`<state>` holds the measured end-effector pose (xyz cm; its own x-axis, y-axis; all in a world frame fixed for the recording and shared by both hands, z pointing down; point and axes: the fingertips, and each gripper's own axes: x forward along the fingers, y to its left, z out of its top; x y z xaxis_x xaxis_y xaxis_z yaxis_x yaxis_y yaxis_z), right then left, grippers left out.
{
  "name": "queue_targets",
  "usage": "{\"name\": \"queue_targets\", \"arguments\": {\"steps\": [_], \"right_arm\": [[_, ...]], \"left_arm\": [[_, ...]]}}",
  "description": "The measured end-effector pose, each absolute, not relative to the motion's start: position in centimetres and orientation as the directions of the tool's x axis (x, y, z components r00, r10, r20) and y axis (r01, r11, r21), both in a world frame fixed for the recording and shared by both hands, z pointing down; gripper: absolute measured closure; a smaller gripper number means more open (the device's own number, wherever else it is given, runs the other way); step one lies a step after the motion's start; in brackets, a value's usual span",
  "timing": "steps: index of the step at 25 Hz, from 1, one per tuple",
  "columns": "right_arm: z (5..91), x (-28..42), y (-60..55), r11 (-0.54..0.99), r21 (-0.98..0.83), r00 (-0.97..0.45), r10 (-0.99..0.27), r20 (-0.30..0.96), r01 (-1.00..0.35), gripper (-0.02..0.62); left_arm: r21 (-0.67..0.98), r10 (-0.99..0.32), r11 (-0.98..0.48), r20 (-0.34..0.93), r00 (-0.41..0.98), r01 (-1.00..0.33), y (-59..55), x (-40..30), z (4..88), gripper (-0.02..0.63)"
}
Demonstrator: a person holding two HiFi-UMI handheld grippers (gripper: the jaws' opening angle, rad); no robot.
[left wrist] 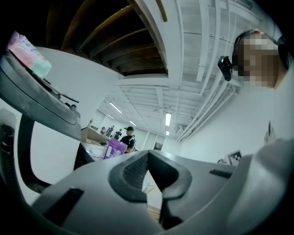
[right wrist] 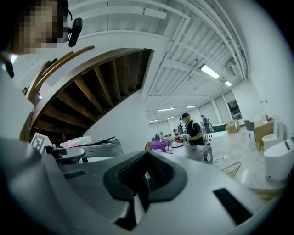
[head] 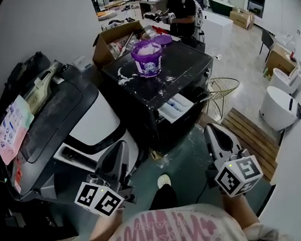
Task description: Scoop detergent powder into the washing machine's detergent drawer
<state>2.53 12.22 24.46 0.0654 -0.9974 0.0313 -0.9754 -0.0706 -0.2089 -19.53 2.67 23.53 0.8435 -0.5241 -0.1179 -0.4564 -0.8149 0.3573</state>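
Detergent: one purple tub [head: 147,56], one open drawer [head: 175,107].

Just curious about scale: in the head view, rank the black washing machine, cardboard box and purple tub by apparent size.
1. black washing machine
2. cardboard box, partly hidden
3. purple tub

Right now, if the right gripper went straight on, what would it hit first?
Probably the black washing machine, close to the purple detergent tub standing on top of it, though depth is unclear.
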Motion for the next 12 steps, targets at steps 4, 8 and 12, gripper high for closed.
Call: {"name": "queue_targets", "arguments": {"steps": [4,8,12], "right_arm": [[24.7,4.5,8.2,-0.07,-0.232,0.062,-0.997,0.042,-0.97,0.598],[23.5,5.8,3.5,-0.032,-0.232,0.025,-0.999,0.031,-0.972,0.598],[22.9,7.7,-0.7,-0.044,-0.223,0.036,-0.999,0.039,-0.974,0.598]], "left_arm": [[0.355,-0.502,-0.83,-0.141,0.853,-0.43,-1.6,-16.8,22.9,0.604],[0.335,-0.472,-0.853,-0.17,0.865,-0.4,-6.4,-13.9,21.3,0.604],[0.321,-0.443,-0.87,-0.179,0.879,-0.373,-10.4,-11.3,20.1,0.604]]}}
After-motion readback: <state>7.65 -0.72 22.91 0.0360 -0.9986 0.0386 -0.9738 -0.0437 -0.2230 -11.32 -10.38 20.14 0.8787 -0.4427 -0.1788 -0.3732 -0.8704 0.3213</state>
